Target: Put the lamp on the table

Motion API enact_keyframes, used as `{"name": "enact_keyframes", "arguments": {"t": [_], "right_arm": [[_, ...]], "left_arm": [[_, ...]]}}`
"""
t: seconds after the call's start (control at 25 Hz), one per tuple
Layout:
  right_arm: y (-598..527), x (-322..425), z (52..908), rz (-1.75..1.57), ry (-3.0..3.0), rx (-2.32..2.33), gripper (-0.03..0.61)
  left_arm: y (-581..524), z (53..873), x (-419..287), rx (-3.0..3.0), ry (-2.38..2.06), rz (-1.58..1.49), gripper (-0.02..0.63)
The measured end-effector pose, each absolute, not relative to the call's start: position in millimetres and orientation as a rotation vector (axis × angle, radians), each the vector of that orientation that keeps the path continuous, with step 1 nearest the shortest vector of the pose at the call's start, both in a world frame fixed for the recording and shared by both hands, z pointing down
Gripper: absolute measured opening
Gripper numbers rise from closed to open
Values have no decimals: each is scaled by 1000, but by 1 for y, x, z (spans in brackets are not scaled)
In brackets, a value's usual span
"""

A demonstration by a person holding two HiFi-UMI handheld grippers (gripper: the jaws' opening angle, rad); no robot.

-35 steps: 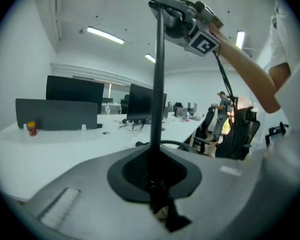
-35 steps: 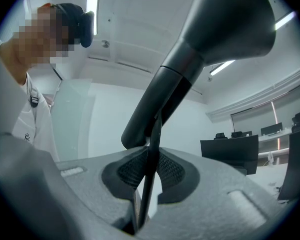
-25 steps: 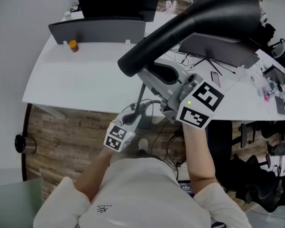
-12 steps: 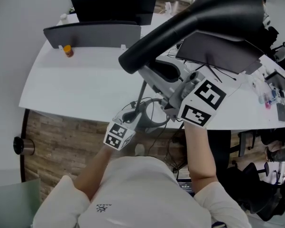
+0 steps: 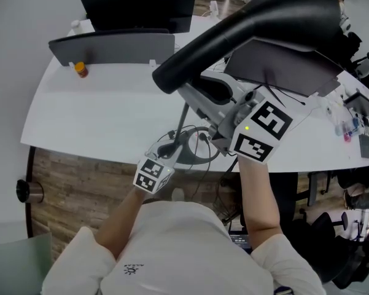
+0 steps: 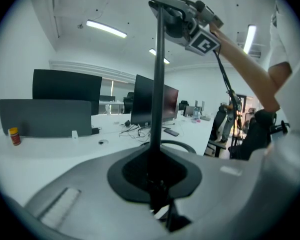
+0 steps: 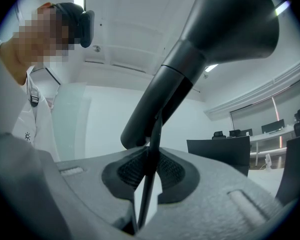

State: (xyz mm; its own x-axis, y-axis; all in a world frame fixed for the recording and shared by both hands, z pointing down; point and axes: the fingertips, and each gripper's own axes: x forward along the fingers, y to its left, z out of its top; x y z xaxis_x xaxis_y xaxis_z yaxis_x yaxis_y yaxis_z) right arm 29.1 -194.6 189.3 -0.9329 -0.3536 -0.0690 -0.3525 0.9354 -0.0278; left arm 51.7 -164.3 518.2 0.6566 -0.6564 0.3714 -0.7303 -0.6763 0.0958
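Observation:
I hold a black lamp with both grippers, over the front edge of the white table point(image 5: 98, 109). Its big cone shade point(image 5: 252, 35) fills the upper right of the head view. My left gripper point(image 5: 167, 151) is shut low on the thin black pole point(image 5: 183, 118), just above a ring-shaped foot point(image 5: 199, 147). In the left gripper view the pole point(image 6: 157, 94) rises straight from my left gripper point(image 6: 157, 186). My right gripper point(image 5: 204, 98) is shut on the pole's top, right below the shade. In the right gripper view the pole point(image 7: 152, 154) runs from my right gripper point(image 7: 147, 186) up to the shade point(image 7: 209, 49).
At the back of the table stand a black monitor point(image 5: 141, 5), a grey divider point(image 5: 110, 45) and a small orange bottle point(image 5: 80, 69). A grey panel point(image 5: 282, 66) and cables lie at the right. Wooden floor point(image 5: 80, 177) shows below the front edge, office chairs point(image 5: 331, 238) at far right.
Both grippers and the lamp have moved forward relative to the table. The left gripper and the lamp's foot, below the table's front edge before, now lie over it. Both grips are unchanged.

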Motion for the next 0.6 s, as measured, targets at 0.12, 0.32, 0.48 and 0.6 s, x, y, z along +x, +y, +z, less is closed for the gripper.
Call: {"name": "enact_keyframes", "arguments": {"t": [0.12, 0.32, 0.48, 0.6], "right_arm": [[-199, 33, 191, -25, 3023, -552, 40], [-202, 37, 192, -27, 3019, -563, 40], [-206, 39, 195, -37, 3018, -576, 40], [-214, 40, 195, -43, 3015, -589, 40]], "left_arm": [[-167, 519, 56, 2637, -1122, 450, 21], [-170, 521, 59, 2639, -1114, 454, 21], [-173, 523, 61, 2638, -1101, 454, 21], [-179, 523, 63, 2642, -1084, 452, 21]]}}
